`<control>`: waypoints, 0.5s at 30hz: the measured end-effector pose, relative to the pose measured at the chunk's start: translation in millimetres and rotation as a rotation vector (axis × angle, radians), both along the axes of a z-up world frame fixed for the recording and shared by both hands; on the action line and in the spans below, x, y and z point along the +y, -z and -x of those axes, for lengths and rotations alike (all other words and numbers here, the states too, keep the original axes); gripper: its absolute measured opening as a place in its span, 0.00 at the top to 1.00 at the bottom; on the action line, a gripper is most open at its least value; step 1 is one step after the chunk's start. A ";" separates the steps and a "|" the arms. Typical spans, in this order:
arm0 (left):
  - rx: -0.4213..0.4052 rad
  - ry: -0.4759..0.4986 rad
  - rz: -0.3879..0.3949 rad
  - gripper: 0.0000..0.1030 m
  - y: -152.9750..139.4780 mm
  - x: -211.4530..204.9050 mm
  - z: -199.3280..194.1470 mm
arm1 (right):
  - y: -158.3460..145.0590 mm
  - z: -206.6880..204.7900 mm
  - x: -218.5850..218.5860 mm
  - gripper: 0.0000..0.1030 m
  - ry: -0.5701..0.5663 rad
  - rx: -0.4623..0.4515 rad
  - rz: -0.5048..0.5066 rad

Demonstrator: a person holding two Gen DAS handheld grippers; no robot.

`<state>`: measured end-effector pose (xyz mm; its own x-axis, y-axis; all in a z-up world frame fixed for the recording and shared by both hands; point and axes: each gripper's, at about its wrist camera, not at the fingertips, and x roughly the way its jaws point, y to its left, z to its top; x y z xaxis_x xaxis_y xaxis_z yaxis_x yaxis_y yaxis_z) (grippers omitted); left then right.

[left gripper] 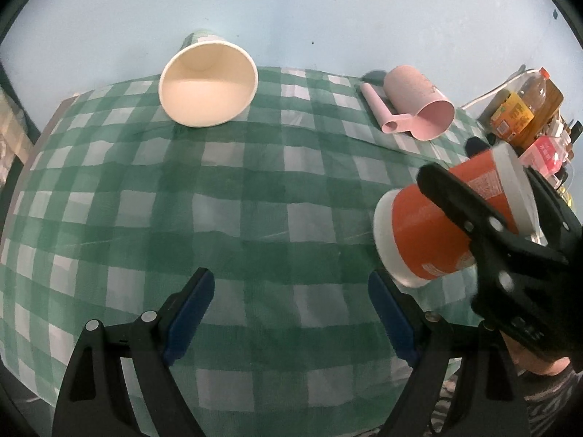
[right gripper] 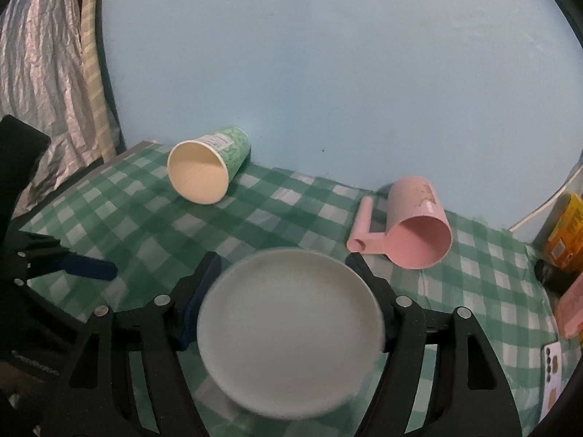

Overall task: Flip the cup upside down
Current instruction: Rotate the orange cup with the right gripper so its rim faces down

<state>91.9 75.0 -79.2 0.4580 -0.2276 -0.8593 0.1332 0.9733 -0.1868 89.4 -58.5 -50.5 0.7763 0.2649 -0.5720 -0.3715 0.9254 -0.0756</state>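
An orange cup with white rims (left gripper: 437,225) is clamped on its side in my right gripper (left gripper: 484,200), held above the checked cloth at the right. In the right wrist view its white round end (right gripper: 291,331) fills the space between the jaws of my right gripper (right gripper: 288,273), blurred. My left gripper (left gripper: 291,291) is open and empty over the cloth, just left of the orange cup; one of its blue fingers (right gripper: 87,267) shows at the left of the right wrist view.
A green paper cup (left gripper: 209,80) (right gripper: 207,167) lies on its side at the back left. A pink mug (left gripper: 422,105) (right gripper: 415,225) lies on its side at the back right. Bottles (left gripper: 524,109) stand past the green checked tablecloth's (left gripper: 255,200) right edge. A blue wall is behind.
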 end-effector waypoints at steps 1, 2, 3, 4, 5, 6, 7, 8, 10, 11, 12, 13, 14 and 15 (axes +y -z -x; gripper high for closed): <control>-0.008 -0.008 -0.001 0.15 -0.3 0.8 1.8 | -0.9 1.7 -0.4 0.21 -0.003 -0.002 -0.005; -0.012 -0.013 0.001 0.15 -1.3 1.1 3.5 | -2.0 3.2 -0.9 0.20 -0.003 -0.004 -0.008; -0.021 -0.021 0.002 0.15 -2.1 1.9 5.6 | -3.6 4.9 -1.5 0.19 0.000 -0.010 -0.012; -0.027 -0.026 0.001 0.15 -2.8 2.7 7.9 | -5.5 6.7 -2.2 0.19 0.004 -0.017 -0.014; -0.036 -0.032 -0.002 0.15 -3.6 3.1 10.3 | -7.3 8.0 -3.0 0.19 0.005 -0.023 -0.018; -0.046 -0.037 -0.006 0.14 -4.8 2.8 12.7 | -9.0 8.9 -4.3 0.17 0.007 -0.027 -0.023; -0.055 -0.040 -0.018 0.13 -5.0 0.9 14.2 | -10.3 9.6 -5.3 0.16 0.010 -0.027 -0.028; -0.064 -0.039 -0.030 0.13 -5.3 -0.7 16.5 | -11.3 9.8 -6.6 0.16 0.013 -0.028 -0.033; -0.087 -0.040 -0.045 0.13 -7.0 -1.9 23.1 | -13.1 10.9 -9.5 0.15 0.017 -0.030 -0.040; -0.100 -0.045 -0.052 0.13 -8.4 -2.1 26.3 | -13.6 11.2 -10.8 0.15 0.019 -0.028 -0.044; -0.114 -0.051 -0.058 0.13 -9.8 -2.6 28.9 | -14.4 11.6 -12.7 0.15 0.020 -0.022 -0.052; -0.138 -0.060 -0.067 0.13 -12.3 -3.0 33.3 | -15.2 12.1 -15.4 0.15 0.022 -0.015 -0.063; -0.158 -0.061 -0.075 0.13 -14.4 -4.2 36.4 | -16.0 13.3 -18.0 0.15 0.029 -0.010 -0.070; -0.179 -0.060 -0.081 0.13 -16.7 -5.3 39.9 | -17.0 15.0 -20.0 0.15 0.032 -0.011 -0.074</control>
